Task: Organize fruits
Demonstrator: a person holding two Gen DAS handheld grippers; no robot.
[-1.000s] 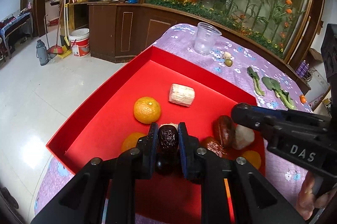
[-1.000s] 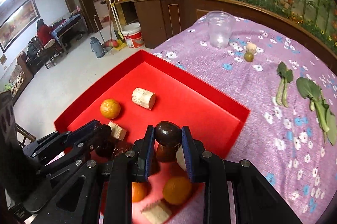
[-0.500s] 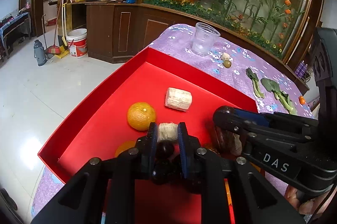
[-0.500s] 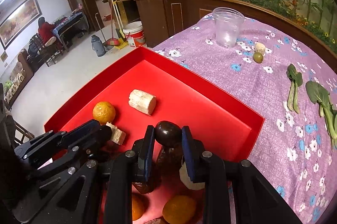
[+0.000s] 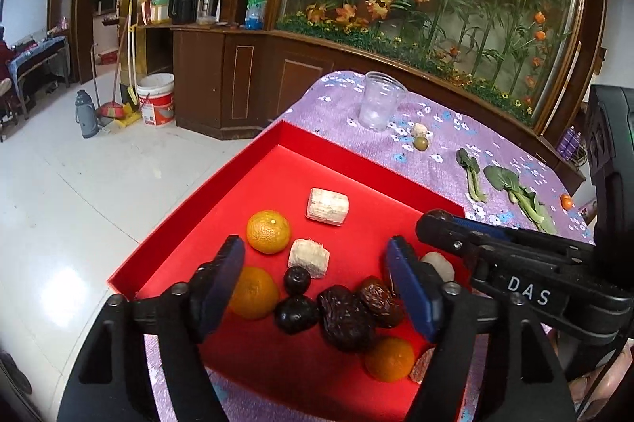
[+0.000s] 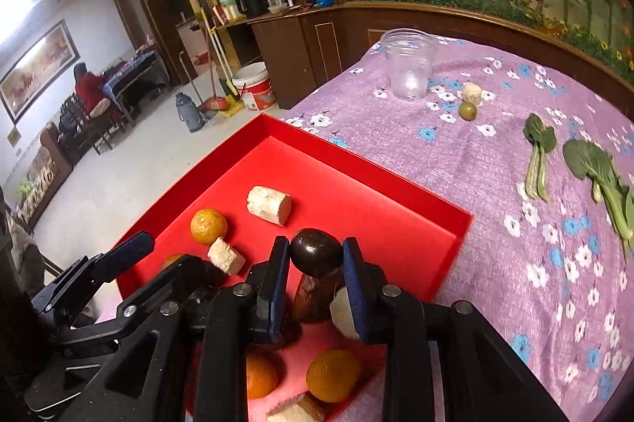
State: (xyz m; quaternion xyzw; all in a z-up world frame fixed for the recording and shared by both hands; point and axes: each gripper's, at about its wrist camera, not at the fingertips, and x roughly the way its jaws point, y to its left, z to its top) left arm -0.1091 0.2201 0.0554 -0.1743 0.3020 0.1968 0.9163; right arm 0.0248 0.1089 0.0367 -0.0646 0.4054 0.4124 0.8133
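Over red tray (image 6: pixel 396 180), right tongs (image 6: pixel 316 255) grip plum (image 6: pixel 316 252)

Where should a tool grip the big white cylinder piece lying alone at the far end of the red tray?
Across the curved sides of the white cylinder, probably from above. It lies on its side clear of the orange, so fingers closing across the round body should find room; gripping its flat ends needs a wider opening.

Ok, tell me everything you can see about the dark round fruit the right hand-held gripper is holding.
The dark fruit is smooth, glossy and oval, blackish-brown with a small highlight, lying sideways. The right hand-held gripper pinches it between its blue-padded fingers, one pad on each end. It hangs above the red tray, over a brown date and near a pale chunk; whether it touches them is unclear.
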